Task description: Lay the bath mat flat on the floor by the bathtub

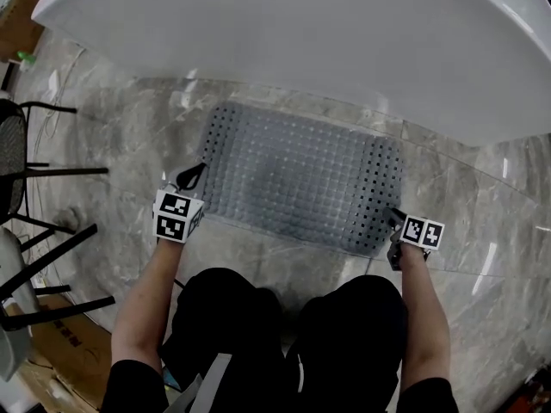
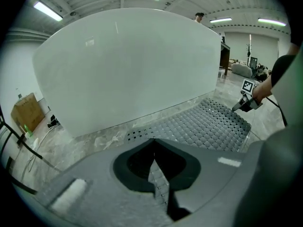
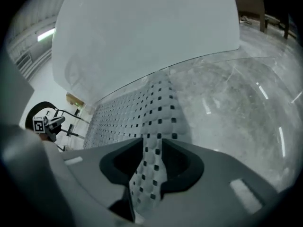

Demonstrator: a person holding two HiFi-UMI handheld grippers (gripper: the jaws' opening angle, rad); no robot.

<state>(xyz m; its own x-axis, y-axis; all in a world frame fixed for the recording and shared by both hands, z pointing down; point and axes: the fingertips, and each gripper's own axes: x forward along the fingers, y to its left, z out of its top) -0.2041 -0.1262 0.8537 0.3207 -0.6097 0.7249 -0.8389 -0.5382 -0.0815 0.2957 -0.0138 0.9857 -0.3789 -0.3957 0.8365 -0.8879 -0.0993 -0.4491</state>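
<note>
Grey perforated rubber bath mat [image 1: 293, 179] is lying on the marble floor [image 1: 482, 196] beside the white bathtub [image 1: 301, 41]. The left tongs [image 1: 194, 176] are pinching one near corner, the right tongs [image 1: 394, 216] gaping loosely around the other. Lowering left fully before releasing is looking safest.

- The left arm [image 1: 142, 304] and the right arm [image 1: 424, 308] both reach forward and down.
- The left gripper [image 1: 191, 179] points down at a slant. Its jaws pinch one near corner of the bath mat [image 1: 297, 175].
- The right gripper [image 1: 396, 219] points down too. Its jaws stand a little apart, with the other near corner lying between them.
</note>
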